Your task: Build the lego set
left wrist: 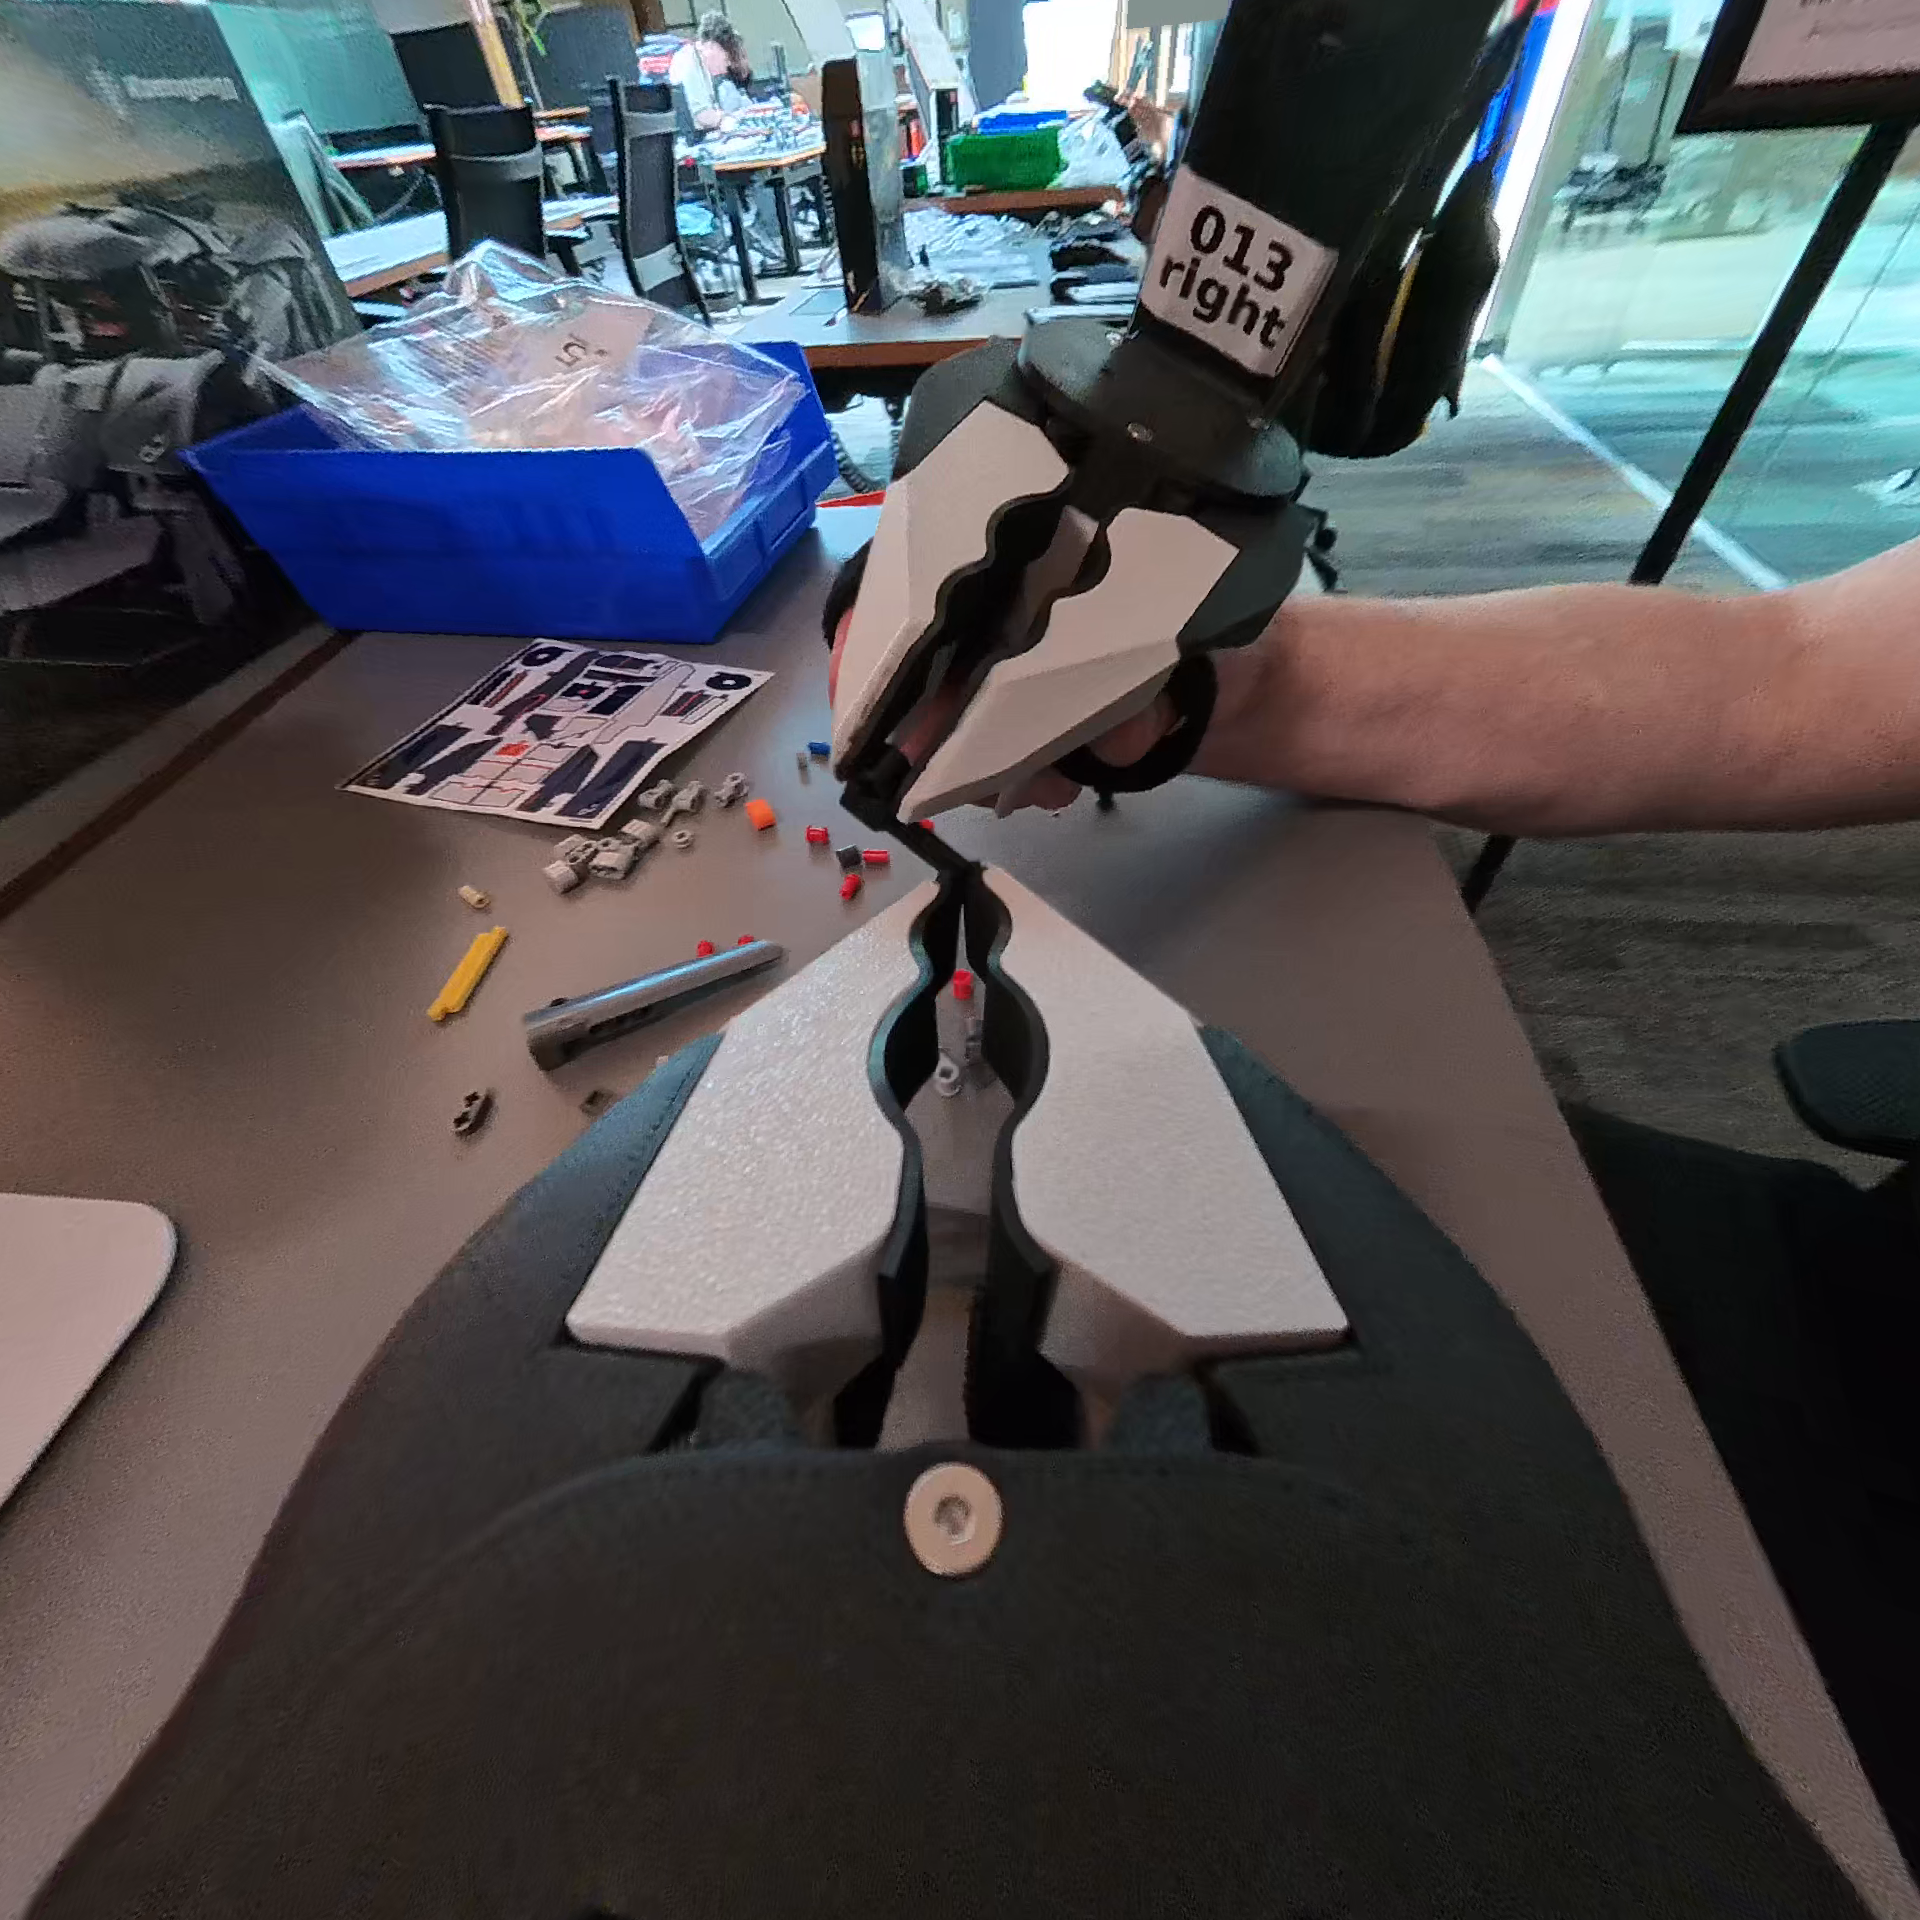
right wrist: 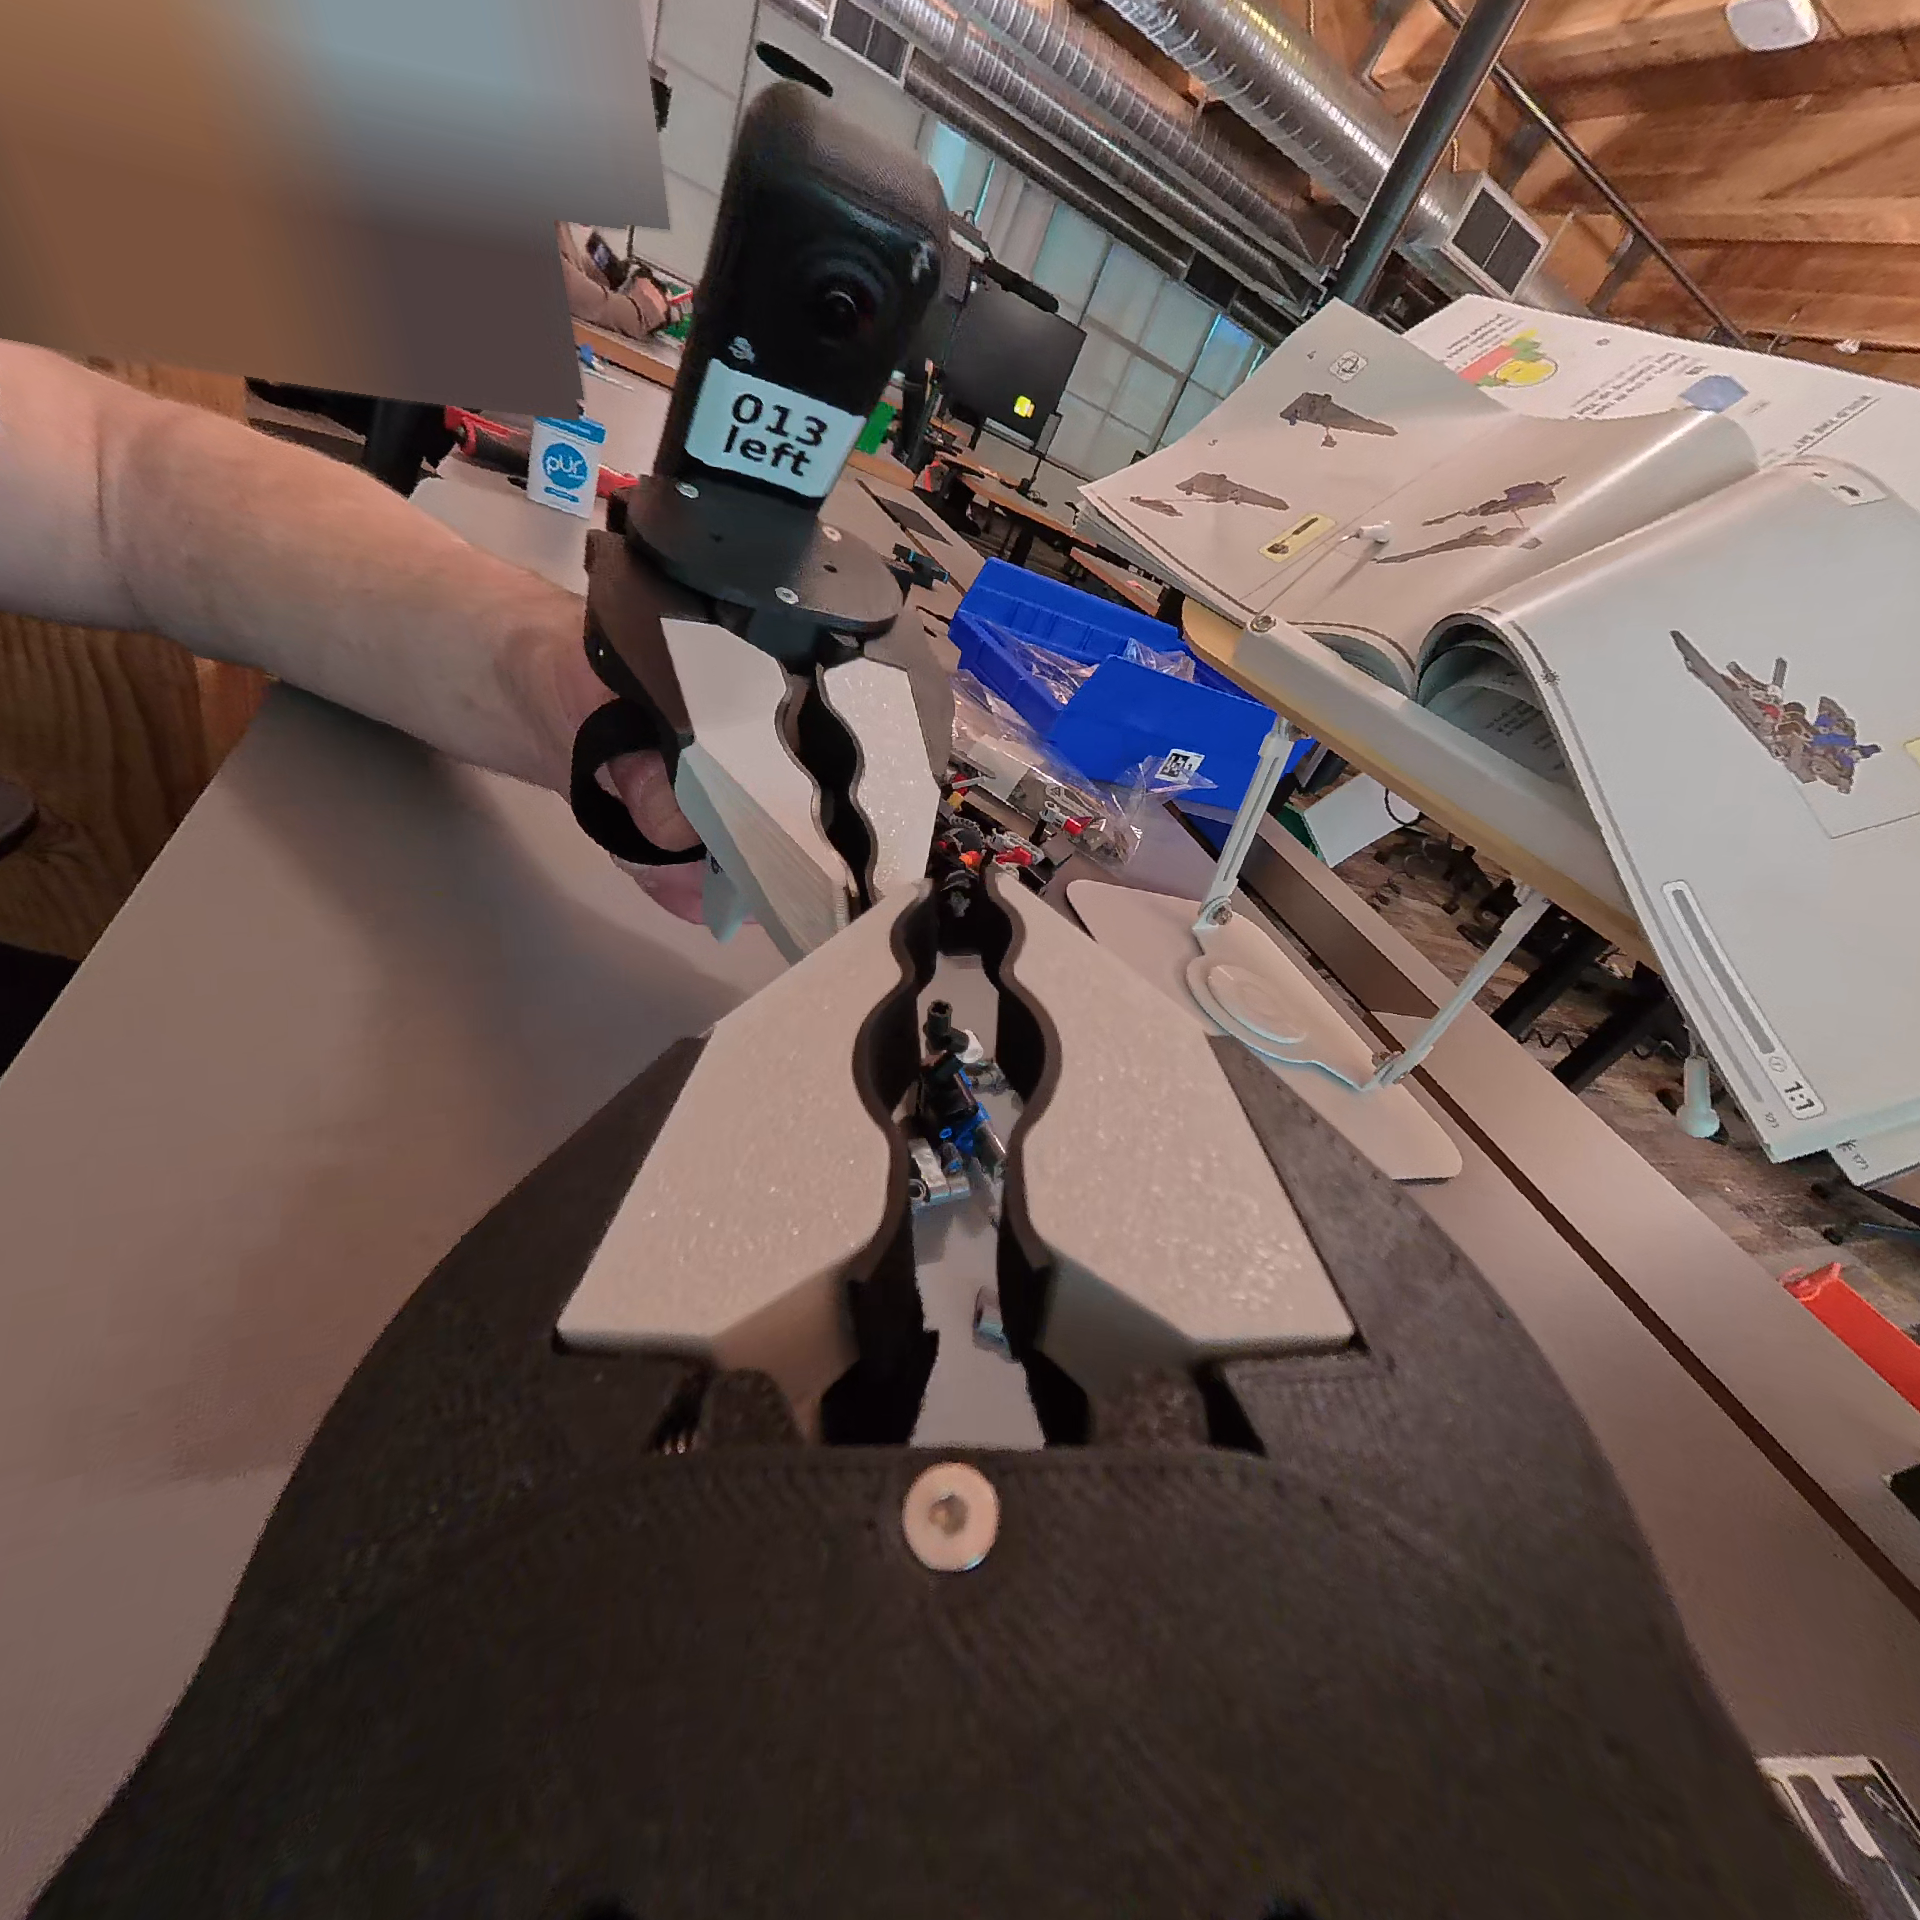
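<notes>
On the left of the left wrist view, a blue bin (left wrist: 499, 530) lined with clear plastic stands at the far edge of the grey table (left wrist: 260, 1039). In front of it lies a sticker sheet (left wrist: 561, 732). Nearer are a yellow bar (left wrist: 468, 974), a grey tube-shaped tool (left wrist: 649, 1003) and a cluster of small grey connectors (left wrist: 634, 831). Red pegs (left wrist: 862, 857) are scattered to the right of them, together with one orange piece (left wrist: 761, 814).

At centre, the left gripper (left wrist: 958, 883) is clenched on the lower end of a thin black lego piece (left wrist: 920, 831). The right gripper (left wrist: 883, 779) comes down from above, and its tips are closed on the upper end of the same piece. The piece is therefore held between the two tools, above the table. Its exact shape is hard to make out, as the tips cover most of it.

In the right wrist view, the left gripper (right wrist: 862, 894) stands at upper left, tip to tip with the right gripper (right wrist: 951, 904). Loose black, blue and grey lego parts (right wrist: 951, 1122) lie on the table beneath the fingers. A clear bag of parts (right wrist: 1039, 790) lies beyond them, beside the blue bin (right wrist: 1122, 696). On the right, an open instruction booklet (right wrist: 1558, 582) rests on a white stand (right wrist: 1278, 997).
</notes>
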`<state>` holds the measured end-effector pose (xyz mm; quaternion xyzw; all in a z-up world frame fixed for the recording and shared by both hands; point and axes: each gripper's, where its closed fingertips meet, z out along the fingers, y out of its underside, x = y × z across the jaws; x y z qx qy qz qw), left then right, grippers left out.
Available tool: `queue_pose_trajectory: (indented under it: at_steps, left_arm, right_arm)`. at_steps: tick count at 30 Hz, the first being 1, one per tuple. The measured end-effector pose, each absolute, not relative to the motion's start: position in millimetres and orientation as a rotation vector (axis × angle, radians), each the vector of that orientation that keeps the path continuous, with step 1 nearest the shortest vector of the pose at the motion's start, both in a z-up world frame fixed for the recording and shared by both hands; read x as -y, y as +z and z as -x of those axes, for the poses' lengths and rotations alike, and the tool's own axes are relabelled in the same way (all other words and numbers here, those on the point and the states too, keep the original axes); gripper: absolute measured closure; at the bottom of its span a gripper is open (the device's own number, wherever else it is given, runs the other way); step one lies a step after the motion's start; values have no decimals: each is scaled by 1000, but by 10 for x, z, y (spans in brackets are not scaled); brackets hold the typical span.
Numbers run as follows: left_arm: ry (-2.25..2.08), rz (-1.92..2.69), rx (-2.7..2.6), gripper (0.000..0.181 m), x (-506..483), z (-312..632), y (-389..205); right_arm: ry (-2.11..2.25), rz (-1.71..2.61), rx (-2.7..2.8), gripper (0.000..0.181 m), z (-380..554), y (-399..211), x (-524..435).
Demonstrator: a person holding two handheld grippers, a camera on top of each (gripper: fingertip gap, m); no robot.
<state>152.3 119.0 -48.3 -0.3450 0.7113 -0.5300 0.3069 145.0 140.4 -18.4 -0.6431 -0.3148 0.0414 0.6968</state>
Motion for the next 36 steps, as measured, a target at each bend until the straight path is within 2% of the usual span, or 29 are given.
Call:
queue_pose_trajectory:
  at_steps: [16,36]
  left_arm:
    - [-1007,865,-1868,181,-1431,-1601,-578]
    - [-941,862,-1898,181,-1479,-1622,-677]
  right_arm:
    - [4,1512,683,175,-1568,-275,-1474]
    - [-12,1567,688,181,-1588,-390,-1526]
